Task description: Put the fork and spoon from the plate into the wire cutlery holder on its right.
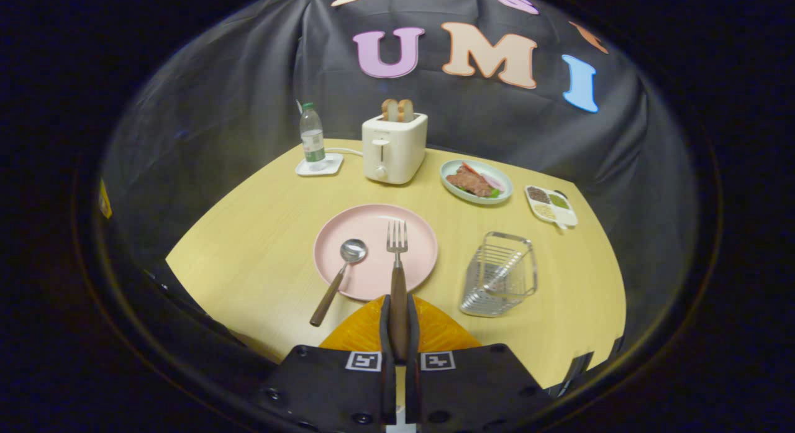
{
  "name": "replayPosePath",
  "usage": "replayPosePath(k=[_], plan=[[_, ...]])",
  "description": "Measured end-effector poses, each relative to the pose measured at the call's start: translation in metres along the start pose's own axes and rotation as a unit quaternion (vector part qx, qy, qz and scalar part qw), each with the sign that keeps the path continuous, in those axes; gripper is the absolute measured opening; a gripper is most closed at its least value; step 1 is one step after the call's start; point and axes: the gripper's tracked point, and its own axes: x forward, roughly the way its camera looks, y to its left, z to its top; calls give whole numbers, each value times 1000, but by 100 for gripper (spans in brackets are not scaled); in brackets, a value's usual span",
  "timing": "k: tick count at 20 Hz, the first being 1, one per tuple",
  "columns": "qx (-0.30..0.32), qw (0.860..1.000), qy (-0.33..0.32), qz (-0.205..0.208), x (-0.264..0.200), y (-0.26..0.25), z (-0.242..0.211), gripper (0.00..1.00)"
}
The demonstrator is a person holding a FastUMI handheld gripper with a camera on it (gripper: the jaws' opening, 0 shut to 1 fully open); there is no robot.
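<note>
Off to the left and far beyond my claw (pixel 398 324), a clear water bottle (pixel 312 135) with a green cap stands on a small white tray (pixel 320 166). Closer in, ahead and a little left of my fingers, the spoon (pixel 338 281) lies slanted with its bowl on the pink plate (pixel 375 250) and its brown handle reaching off the near rim onto the pale wooden table (pixel 261 234).

Straight ahead, my claw is clenched on the fork (pixel 397 278): both fingers press on its brown wooden handle from either side, and the tines point away from me over the plate. I cannot tell whether the tines touch the plate or sit just above it. Far beyond the plate stands a white toaster (pixel 394 148) with two slices of bread (pixel 397 110) poking out of its top.

Ahead and to the right of my fingers, apart from the plate, stands the wire cutlery holder (pixel 500 274). Beyond it sits a pale green plate of food (pixel 476 181), and farther right still a small white divided dish (pixel 551 205) with different fillings in its compartments.
</note>
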Motion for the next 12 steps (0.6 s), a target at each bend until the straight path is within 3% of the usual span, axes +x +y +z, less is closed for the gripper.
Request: replayPosePath(k=[8,12], plan=[[11,996,54,-69,-41,-105,14,9],[19,991,119,-55,-38,-117,-2,9]])
